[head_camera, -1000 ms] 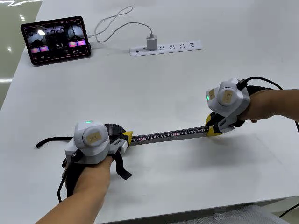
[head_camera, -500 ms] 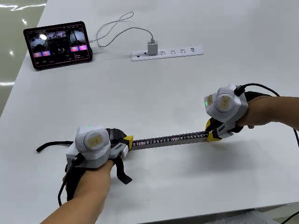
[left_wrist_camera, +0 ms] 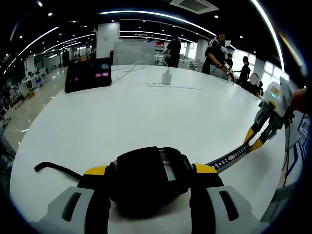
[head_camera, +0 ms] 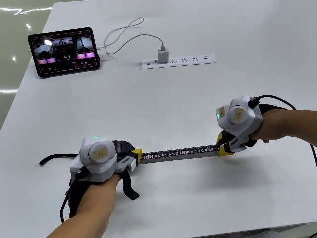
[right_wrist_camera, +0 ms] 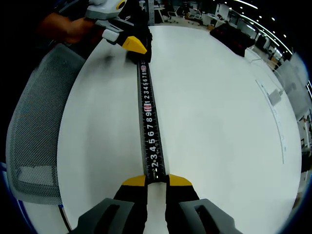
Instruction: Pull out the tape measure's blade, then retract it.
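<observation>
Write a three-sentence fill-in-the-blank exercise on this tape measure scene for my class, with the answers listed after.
1. The left gripper is shut on the tape measure by its black ____.
2. The right gripper pinches the end of the ____, which is stretched out between both grippers.
3. A white charger sits plugged into the power ____.
Answers: case; blade; strip.
</observation>
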### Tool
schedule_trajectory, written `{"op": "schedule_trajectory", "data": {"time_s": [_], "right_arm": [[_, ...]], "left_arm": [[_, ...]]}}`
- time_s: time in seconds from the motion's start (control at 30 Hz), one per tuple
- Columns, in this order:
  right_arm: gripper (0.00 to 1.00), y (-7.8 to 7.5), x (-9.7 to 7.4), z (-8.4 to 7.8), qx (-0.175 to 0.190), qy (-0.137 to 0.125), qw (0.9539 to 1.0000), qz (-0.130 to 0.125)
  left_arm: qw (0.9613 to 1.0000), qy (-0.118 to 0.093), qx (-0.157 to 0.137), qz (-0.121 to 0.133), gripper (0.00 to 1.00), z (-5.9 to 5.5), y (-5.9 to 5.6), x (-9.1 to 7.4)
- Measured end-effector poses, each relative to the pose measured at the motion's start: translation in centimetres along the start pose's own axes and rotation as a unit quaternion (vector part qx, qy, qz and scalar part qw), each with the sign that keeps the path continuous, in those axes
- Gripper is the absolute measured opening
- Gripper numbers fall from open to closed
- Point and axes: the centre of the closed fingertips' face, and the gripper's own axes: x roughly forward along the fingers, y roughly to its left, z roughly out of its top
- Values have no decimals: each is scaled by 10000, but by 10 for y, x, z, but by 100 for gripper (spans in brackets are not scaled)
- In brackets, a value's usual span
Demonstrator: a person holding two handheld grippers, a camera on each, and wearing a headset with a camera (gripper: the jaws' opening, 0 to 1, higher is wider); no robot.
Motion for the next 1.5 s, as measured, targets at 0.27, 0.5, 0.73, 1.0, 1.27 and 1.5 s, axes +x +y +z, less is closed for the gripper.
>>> {"op": "schedule_trajectory", "data": {"time_s": [0.27, 0.5, 0.73, 1.0, 1.27, 1.5], "right_arm": [[10, -1, 2, 2, 123, 162, 9998, -14], [10, -2, 3, 3, 126, 216, 9997, -13], [9, -5, 6, 5, 149, 170, 9997, -6], [9, -2, 7, 11, 183, 129, 9997, 10], [9, -2, 8, 15, 174, 110, 9998, 29], [9, -1, 9, 17, 196, 111, 9997, 41]], "left_arm": [[10000, 7, -7, 3, 62, 0, 0, 0], [10000, 30, -19, -11, 62, 0, 0, 0], [10000, 29, -16, -7, 62, 0, 0, 0], [10000, 36, -14, -11, 62, 0, 0, 1], [10000, 28, -6, -16, 62, 0, 0, 1], [10000, 20, -1, -13, 62, 0, 0, 1]]}}
